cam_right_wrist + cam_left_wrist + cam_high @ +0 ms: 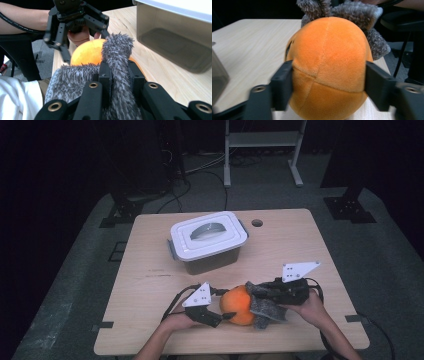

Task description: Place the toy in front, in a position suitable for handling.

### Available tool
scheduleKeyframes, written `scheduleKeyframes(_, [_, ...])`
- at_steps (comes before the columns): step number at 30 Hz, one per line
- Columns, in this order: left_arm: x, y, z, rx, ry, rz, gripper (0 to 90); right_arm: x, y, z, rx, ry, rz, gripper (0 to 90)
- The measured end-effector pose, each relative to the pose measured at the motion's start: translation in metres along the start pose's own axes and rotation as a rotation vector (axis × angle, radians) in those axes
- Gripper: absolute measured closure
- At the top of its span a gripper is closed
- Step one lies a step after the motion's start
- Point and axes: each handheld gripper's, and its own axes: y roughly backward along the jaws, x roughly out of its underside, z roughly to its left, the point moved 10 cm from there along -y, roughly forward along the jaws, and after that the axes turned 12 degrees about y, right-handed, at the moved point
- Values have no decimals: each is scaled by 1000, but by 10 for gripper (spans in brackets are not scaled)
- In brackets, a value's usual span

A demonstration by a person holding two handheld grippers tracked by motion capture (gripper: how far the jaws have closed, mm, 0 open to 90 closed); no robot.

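While the left gripper (222, 316) sits at the lower centre of the high view, its two black jaws stand part-way apart on either side of the round orange plush ball (239, 304); in the left gripper view the ball (329, 67) bulges up between them, the right-hand jaw touching its flank and the left-hand jaw blurred at its edge, so a firm grip cannot be told. No earlier picture is at hand to compare.

The ball lies on the pale wooden table (300, 245) near its lower edge, just right of the left gripper; a shaggy grey plush piece (264, 309) lies against the ball's right side and touches it. The right gripper (260, 295), at the lower right of the high view, has its jaws pinched tight on that grey plush; in the right gripper view a strip of the grey fur (117, 75) rises squeezed between the two black jaws, with the orange ball (87, 53) just behind it and the left gripper (75, 27) at the upper left.

A white-lidded translucent plastic storage box (209, 240) stands closed in the upper middle of the table, well apart from the ball.
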Motion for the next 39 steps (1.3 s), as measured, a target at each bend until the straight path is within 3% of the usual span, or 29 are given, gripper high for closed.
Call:
scheduleKeyframes(2, [-6, 1, -1, -2, 14, -11, 370, -11, 0, 1, 1, 19, -21, 767])
scheduleKeyframes(6, [-15, 5, -3, -11, -14, -18, 383, -30, -7, 8, -14, 63, -39, 766])
scheduleKeyframes(9, [-17, 14, 3, -26, -9, -29, 398, -24, -9, 6, -7, 59, -31, 766])
scheduleKeyframes(14, [-20, 21, 5, -30, -5, -25, 396, -1, -9, 0, 0, -13, -18, 765])
scheduleKeyframes(21, [-26, 15, 0, -21, -6, -25, 395, -36, -11, 10, -25, 54, -80, 765])
scheduleKeyframes(28, [-26, 22, 2, -39, -17, -2, 391, -8, -16, 6, -15, 11, -21, 765])
scheduleKeyframes(32, [-27, 15, -4, -21, -19, 3, 381, -29, -13, 9, -22, 29, -79, 765])
scheduleKeyframes(35, [-29, 10, -6, -24, -34, -1, 359, -40, -18, 12, -34, 61, -82, 765])
scheduleKeyframes(39, [-25, 8, -4, -24, -32, -8, 295, -28, -25, 11, -39, 41, -59, 766])
